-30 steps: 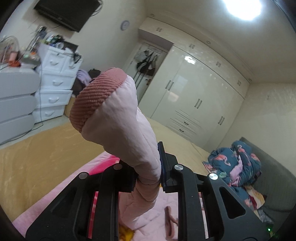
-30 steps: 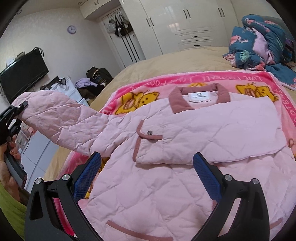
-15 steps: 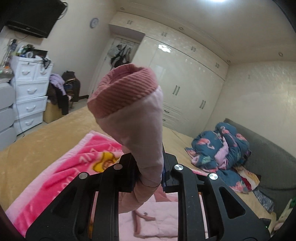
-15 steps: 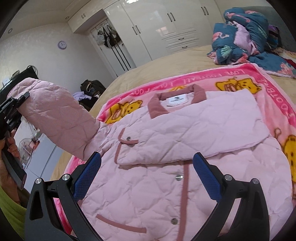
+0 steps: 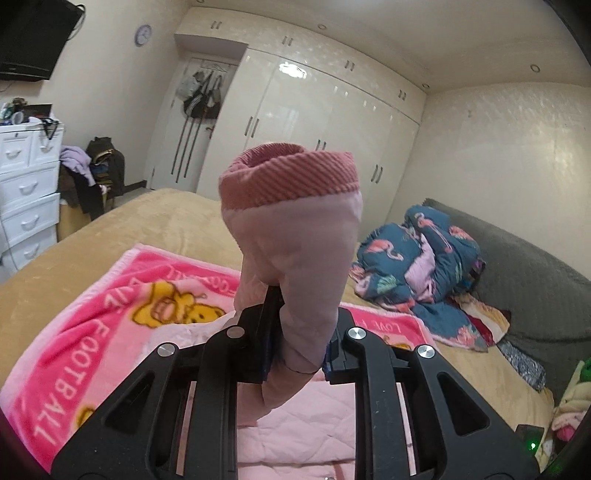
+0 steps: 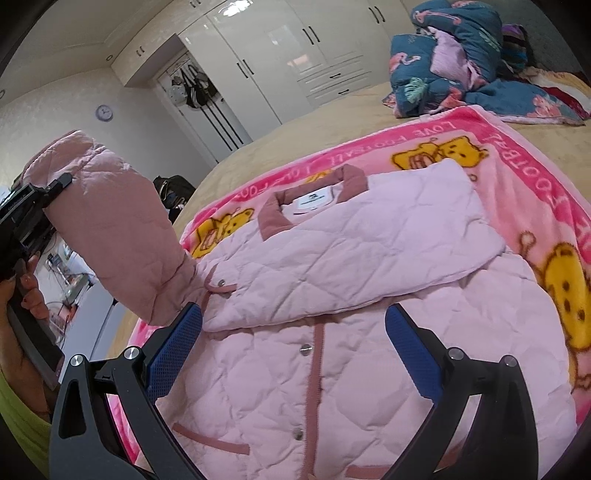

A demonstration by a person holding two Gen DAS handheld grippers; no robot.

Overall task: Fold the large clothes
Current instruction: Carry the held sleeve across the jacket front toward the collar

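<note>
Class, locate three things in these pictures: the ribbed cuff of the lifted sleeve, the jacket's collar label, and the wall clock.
ribbed cuff (image 5: 295, 177), left wrist view, on its dark pink ribbed band.
collar label (image 6: 313, 199), right wrist view, on the white patch inside the collar.
wall clock (image 5: 143, 35), left wrist view, on its round face.

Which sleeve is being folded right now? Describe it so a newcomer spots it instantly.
Start at the pink cartoon blanket on the bed, where a quilted pink jacket lies. One sleeve is folded flat across its chest. The other sleeve is lifted off the bed, clamped in the left tool, ribbed cuff uppermost.
</note>
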